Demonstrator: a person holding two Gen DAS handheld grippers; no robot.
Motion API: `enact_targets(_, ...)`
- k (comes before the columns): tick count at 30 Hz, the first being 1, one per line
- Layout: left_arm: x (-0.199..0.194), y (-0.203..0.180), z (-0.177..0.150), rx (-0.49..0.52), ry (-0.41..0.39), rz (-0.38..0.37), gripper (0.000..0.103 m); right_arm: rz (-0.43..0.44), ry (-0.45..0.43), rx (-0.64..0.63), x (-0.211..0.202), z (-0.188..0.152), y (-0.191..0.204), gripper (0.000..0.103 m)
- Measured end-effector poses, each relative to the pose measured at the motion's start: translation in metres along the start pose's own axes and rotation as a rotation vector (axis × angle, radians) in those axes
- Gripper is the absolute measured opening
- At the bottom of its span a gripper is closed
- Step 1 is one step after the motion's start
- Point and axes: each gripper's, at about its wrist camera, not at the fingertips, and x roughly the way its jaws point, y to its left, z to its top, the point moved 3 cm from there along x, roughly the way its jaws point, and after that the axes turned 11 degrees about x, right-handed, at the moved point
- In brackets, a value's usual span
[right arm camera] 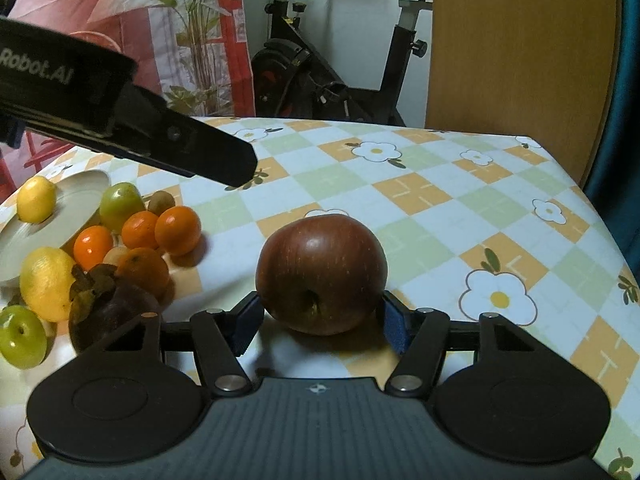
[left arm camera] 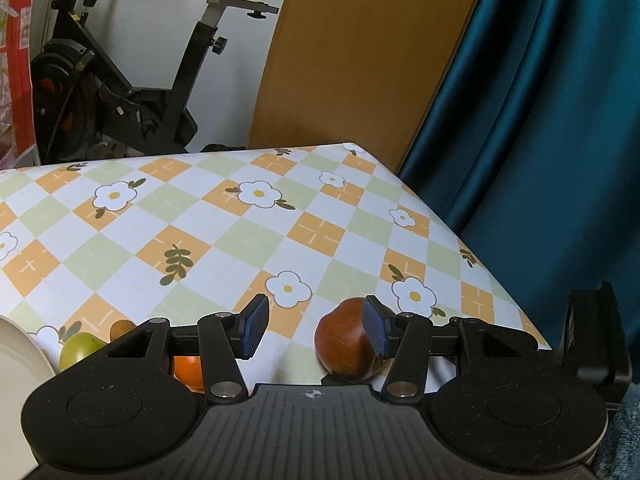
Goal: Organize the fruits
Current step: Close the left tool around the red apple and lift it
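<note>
A dark red apple (right arm camera: 321, 274) rests on the checked tablecloth between the fingers of my right gripper (right arm camera: 320, 320), whose jaws stand open around it with a small gap on each side. The apple also shows in the left wrist view (left arm camera: 346, 344), behind the right finger of my left gripper (left arm camera: 316, 326), which is open, empty and held above the table. At the left lie several oranges (right arm camera: 177, 230), two lemons (right arm camera: 47, 283), green fruits (right arm camera: 120, 205), a kiwi (right arm camera: 161, 201) and a mangosteen (right arm camera: 108, 312), beside a white plate (right arm camera: 74, 204).
The left gripper's black body (right arm camera: 120, 120) hangs over the fruit pile in the right wrist view. The table's right edge (left arm camera: 480, 260) drops off beside a teal curtain (left arm camera: 540, 140). An exercise bike (right arm camera: 328, 68) and a wooden board (right arm camera: 520, 48) stand behind the table.
</note>
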Motion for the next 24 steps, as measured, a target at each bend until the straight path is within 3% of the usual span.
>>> enact_targets(10, 0.007, -0.003, 0.000, -0.018, 0.011, -0.051, 0.054, 0.044, 0.047, -0.015, -0.012, -0.004, 0.004, 0.064)
enact_targets(24, 0.043, -0.008, -0.005, -0.038, 0.080, -0.116, 0.057, 0.065, 0.011, -0.028, -0.011, 0.001, 0.004, 0.064)
